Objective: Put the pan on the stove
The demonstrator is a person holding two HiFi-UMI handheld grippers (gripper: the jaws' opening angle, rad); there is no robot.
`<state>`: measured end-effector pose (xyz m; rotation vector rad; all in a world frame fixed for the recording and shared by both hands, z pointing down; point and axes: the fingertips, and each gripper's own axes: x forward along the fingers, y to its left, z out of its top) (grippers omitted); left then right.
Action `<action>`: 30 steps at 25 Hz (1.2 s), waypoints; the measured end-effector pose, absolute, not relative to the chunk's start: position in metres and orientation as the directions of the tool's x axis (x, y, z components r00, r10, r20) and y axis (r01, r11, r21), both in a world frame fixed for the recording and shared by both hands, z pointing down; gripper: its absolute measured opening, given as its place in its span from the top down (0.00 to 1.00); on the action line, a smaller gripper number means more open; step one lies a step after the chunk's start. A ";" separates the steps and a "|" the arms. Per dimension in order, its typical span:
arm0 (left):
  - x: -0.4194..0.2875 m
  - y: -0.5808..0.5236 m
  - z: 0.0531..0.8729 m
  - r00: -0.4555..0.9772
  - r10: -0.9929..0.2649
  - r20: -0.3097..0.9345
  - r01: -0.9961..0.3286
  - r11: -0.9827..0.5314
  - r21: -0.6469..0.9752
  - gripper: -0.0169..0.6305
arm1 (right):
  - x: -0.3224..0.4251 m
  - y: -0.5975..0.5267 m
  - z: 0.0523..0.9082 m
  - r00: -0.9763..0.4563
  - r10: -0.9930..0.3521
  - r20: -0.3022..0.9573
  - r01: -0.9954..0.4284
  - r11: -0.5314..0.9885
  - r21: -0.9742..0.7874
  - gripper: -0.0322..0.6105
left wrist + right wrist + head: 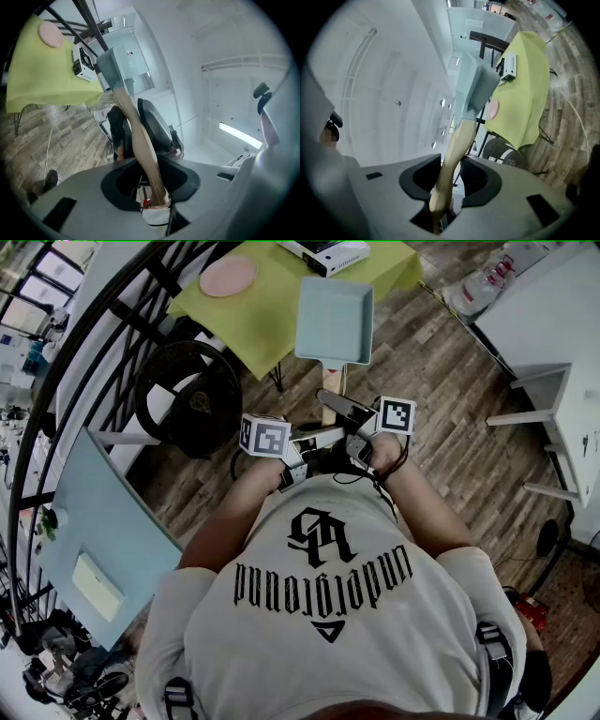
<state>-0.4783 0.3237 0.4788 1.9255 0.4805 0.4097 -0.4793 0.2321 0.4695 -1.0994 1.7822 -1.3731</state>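
- Two grippers share one hold. My left gripper (pixel 314 435) and right gripper (pixel 361 432) are each closed partway, pinching the wooden handle (pixel 334 382) of the pan (pixel 334 322). Neither has anything else in it.
- I judge the double grip is there because the square pan sits far out on a long handle. One claw alone might let it roll or droop.
- The pan is in the air, open side up and roughly level. It hangs over the near edge of the green-clothed table (pixel 253 320), not set down.
- The white appliance (pixel 328 254) at the table's far edge is what I take for the stove. It is well beyond the pan, so the carry looks about half done.
- Only the head view gives me the layout. It shows the pan short of the stove, a pink plate (pixel 228 276) toward the far left corner, and a black round stool (pixel 192 395) beside the table. It does not show me the jaws on the wood.
- Each gripper view does show that. The handle runs straight down between the jaws with its butt end seated deep.
- The gripper views cannot tell me how much room is left between the pan and the stove.
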 end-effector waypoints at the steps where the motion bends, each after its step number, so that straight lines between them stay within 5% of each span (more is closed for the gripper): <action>1: -0.476 0.323 0.481 0.861 0.504 0.065 0.143 -0.363 0.921 0.79 | -0.477 0.232 0.471 -0.456 -0.890 0.010 -0.235 0.110 -0.966 0.74; 30: -0.298 0.290 0.494 0.860 0.504 0.082 0.122 -0.360 0.925 0.80 | -0.308 0.195 0.480 -0.513 -0.858 -0.019 -0.217 0.151 -0.964 0.74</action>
